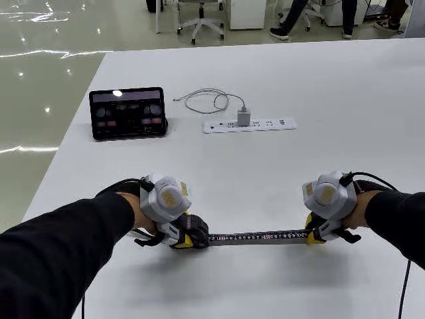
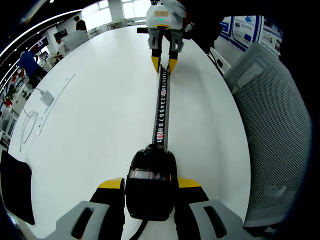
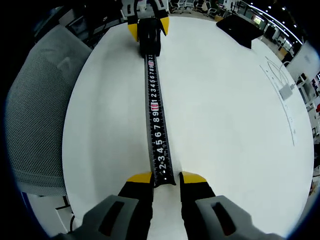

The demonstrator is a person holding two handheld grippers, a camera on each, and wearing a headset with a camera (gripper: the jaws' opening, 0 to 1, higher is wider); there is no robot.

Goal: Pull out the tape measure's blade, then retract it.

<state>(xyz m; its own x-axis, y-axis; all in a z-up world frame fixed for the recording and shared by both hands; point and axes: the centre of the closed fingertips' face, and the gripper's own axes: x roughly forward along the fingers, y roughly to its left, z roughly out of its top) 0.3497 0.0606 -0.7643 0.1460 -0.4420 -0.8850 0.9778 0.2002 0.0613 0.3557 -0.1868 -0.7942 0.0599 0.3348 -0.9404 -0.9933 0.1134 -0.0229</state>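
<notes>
- In the head view the white table [image 1: 299, 100] runs wide and bare toward 12 o'clock. The tablet [image 1: 127, 112] at 11 and the power strip [image 1: 249, 124] at 12 sit well apart from the work.
- In the left gripper view the table's edge curves past at 3 o'clock, with a mesh chair [image 2: 270, 125] just beyond it.
- The left gripper [image 2: 150, 184] is clamped on the tape measure case [image 2: 151, 170] at 6 o'clock.
- The blade [image 2: 161, 110] stretches along the table toward 12.
- The right gripper [image 3: 165, 177] pinches the blade's end.
- The end hook is too small to make out.
</notes>
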